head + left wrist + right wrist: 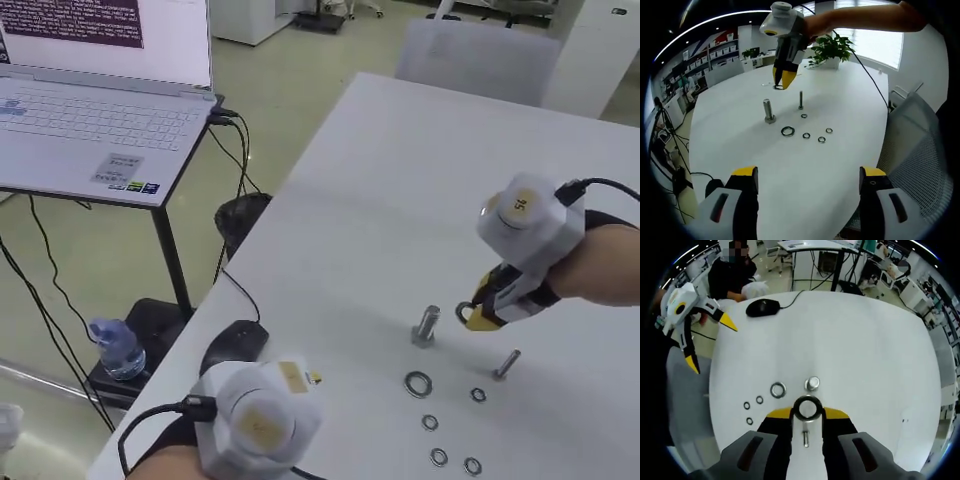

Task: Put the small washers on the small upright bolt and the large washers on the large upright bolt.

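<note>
Left gripper low at near table edge, jaws wide apart, empty, right gripper clamped on large washer close beside large bolt, small bolt nearby, second large washer and four small washers flat on white table.

On the white table: large bolt and small bolt, both upright; 1 large washer just beside the large bolt; 4 small washers toward the near edge; black mouse at the left edge.
</note>
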